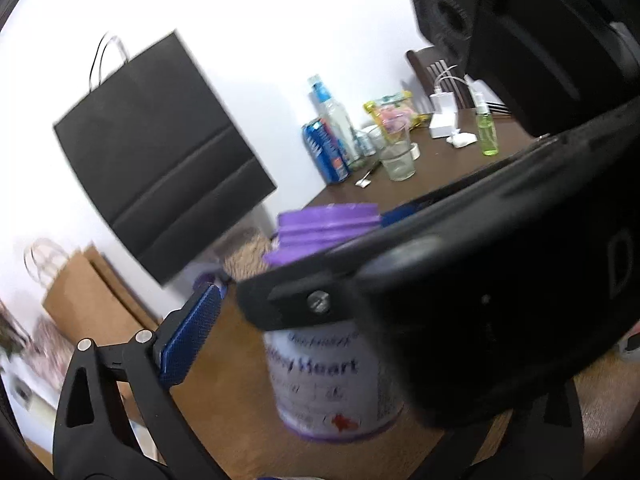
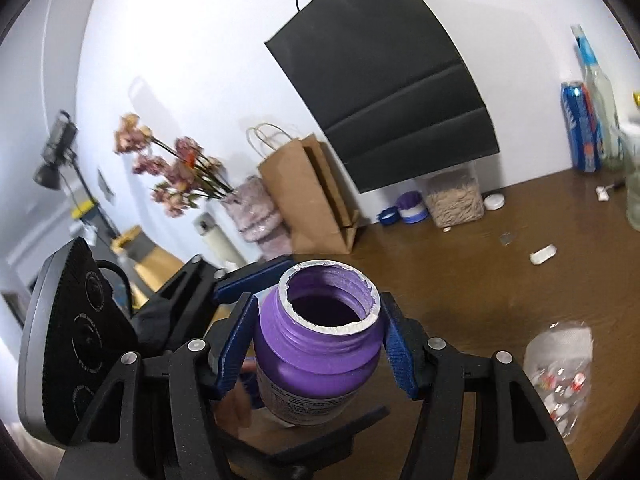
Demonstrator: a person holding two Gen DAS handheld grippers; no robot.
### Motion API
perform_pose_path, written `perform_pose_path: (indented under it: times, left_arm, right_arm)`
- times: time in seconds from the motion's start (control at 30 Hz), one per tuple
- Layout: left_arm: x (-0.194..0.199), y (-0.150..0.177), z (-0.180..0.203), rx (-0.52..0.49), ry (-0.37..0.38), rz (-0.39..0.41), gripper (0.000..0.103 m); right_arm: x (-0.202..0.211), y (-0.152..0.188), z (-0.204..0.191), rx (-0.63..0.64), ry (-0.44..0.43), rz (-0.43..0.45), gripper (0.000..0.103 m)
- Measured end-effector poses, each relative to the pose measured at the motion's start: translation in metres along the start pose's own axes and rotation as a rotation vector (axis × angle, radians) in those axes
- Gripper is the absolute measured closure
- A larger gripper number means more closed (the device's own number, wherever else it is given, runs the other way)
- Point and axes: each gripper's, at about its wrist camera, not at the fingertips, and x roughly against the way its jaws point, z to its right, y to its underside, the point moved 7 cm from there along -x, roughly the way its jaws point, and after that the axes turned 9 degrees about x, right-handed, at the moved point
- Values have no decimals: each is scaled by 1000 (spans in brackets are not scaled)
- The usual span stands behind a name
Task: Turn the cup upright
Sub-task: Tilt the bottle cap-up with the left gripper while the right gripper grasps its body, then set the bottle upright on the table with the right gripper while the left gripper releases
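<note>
A purple jar with a white label stands mouth-up on the brown table; its rim is ragged and white. My right gripper is shut on its shoulder, one blue pad on each side. In the left wrist view the same jar stands straight ahead, and the right gripper's black body crosses in front of its neck. My left gripper is open around the jar. Only its left pad shows, well apart from the jar; its other finger is hidden.
A clear printed plastic cup sits on the table to the right of the jar. Black and brown paper bags, a flower vase, a grain container, small lids, a blue can, bottles and a glass line the wall side.
</note>
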Motion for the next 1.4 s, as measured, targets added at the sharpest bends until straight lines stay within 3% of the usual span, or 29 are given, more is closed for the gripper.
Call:
perform_pose_path:
  times: [0.2,0.37,0.5,0.63,0.7,0.83,0.97,1.13,1.2,1.23,1.4]
  left_arm:
    - [-4,11,-18,156,-13,-33,4]
    - [45,7,-16,293,-112,164,0]
    - [56,19,-14,316,-148,188,0]
    - [44,50,-11,360,-145,85,0]
    - [35,64,-10,395,-134,34,0]
    - [20,83,-25,501,-149,-47,0]
    - [15,100,-27,596,-95,-137,0]
    - [18,106,-25,578,-109,-159,0]
    - [23,105,-26,577,-117,-155,0]
    - [28,103,-26,581,-110,-155,0]
    - [68,94,-33,608,-115,-112,0]
  right_arm:
    - [-13,7,-13,98,63,-30,38]
    - [-8,13,-27,155,97,-32,38]
    - [-9,23,-33,174,88,-77,38]
    - [-25,45,-28,211,112,-197,38]
    - [-33,54,-25,262,164,-236,38]
    - [-49,66,-21,350,244,-279,38]
    - [-58,72,-15,358,254,-280,37]
    - [-55,73,-16,300,209,-283,36]
    - [-46,66,-23,290,188,-281,22]
    - [-41,62,-27,293,188,-272,20]
    - [9,42,-42,308,223,-220,20]
